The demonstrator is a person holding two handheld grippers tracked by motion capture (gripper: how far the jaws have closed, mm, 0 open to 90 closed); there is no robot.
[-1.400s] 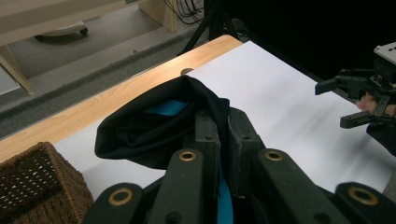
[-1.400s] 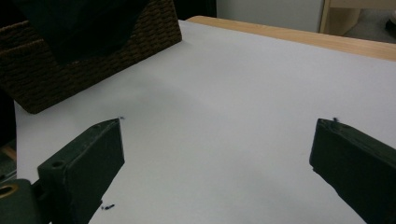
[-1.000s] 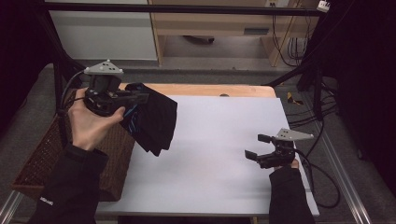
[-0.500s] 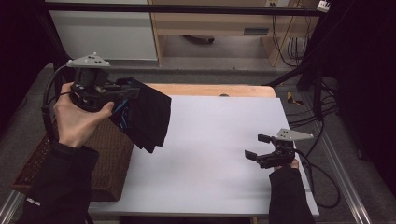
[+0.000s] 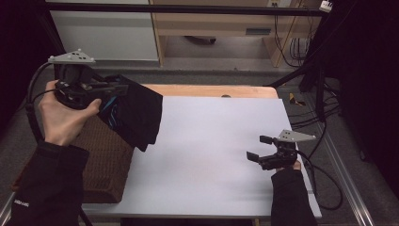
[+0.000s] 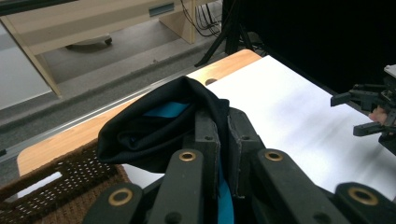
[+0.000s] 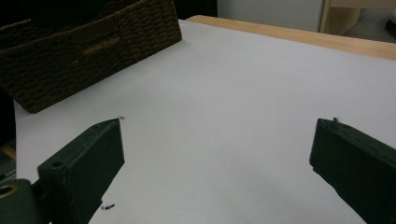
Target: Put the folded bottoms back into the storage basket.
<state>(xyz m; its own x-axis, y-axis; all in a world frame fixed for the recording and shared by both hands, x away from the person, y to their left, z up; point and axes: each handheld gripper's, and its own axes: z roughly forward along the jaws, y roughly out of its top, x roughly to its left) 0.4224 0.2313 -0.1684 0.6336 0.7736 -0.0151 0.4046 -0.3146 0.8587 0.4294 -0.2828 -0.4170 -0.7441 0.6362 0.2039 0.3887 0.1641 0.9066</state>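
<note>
At the near right, the right gripper (image 5: pixel 261 148) is held low over the white table (image 5: pixel 211 141), its jaws spread wide with nothing between them. Farther off, at the left, a black cloth (image 5: pixel 136 110) with a blue stripe is clamped in the left gripper (image 5: pixel 117 89) and hangs above the near edge of the brown wicker basket (image 5: pixel 101 160).

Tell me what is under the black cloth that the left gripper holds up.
The black cloth hangs over the wicker basket edge and the white table. The basket's inside beneath it is covered.
</note>
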